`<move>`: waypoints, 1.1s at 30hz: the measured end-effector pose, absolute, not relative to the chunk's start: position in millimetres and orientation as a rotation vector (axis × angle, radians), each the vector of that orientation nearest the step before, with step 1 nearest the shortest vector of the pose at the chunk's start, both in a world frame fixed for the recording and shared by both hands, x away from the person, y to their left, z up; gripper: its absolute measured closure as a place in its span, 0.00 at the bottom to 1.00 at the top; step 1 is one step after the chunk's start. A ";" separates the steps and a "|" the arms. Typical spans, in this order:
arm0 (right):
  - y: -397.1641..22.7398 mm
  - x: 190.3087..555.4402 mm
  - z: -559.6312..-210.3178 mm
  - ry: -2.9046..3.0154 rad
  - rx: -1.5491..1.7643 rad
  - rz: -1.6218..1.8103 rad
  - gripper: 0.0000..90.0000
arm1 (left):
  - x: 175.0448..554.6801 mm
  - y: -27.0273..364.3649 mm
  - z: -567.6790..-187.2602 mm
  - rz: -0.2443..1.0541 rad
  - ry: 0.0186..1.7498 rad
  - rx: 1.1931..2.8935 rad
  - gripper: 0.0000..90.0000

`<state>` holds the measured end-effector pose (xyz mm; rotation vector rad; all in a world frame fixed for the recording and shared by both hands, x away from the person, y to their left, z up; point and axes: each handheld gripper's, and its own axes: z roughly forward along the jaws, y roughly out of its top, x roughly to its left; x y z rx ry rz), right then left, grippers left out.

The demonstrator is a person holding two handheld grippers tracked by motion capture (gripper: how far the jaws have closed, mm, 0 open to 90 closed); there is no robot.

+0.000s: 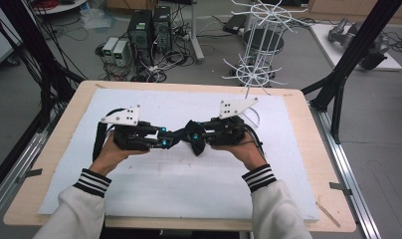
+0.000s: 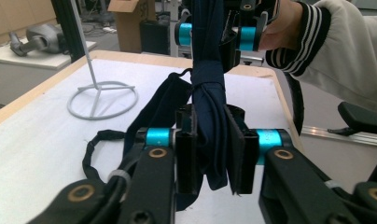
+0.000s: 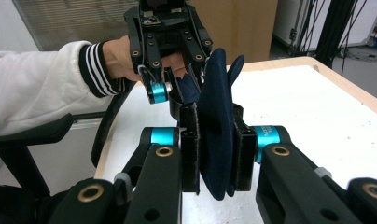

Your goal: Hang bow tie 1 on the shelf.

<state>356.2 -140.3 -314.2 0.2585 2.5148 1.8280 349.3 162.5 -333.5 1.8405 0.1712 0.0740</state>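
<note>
A dark navy cloth [image 1: 197, 144] is stretched between both grippers above the middle of the white mat. My left gripper [image 1: 164, 140] is shut on one end; in the left gripper view its jaws [image 2: 214, 156] clamp bunched folds of the cloth [image 2: 209, 93]. My right gripper [image 1: 193, 133] is shut on the other end; in the right gripper view the cloth [image 3: 218, 107] stands pinched between its pads [image 3: 214, 149]. The two grippers face each other, tips close together. A loose part of the cloth hangs below them.
A white wire display rack [image 1: 257, 50] stands at the back right of the table, its ring base [image 2: 102, 100] on the white mat [image 1: 139, 189]. The wooden table edge [image 1: 54, 149] frames the mat. Black frame posts [image 1: 348, 64] rise at the right.
</note>
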 end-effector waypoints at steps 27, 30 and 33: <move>-167.1 354.4 -304.0 2.351 0.371 1.816 0.87 | 347.0 193.2 -343.0 0.315 0.423 1.715 0.13; -171.6 353.5 -302.0 2.322 0.390 1.810 0.87 | 343.8 205.1 -345.6 0.350 0.452 1.694 0.13; -177.2 352.0 -300.1 2.277 0.421 1.805 0.87 | 338.6 219.1 -349.3 0.384 0.491 1.653 0.14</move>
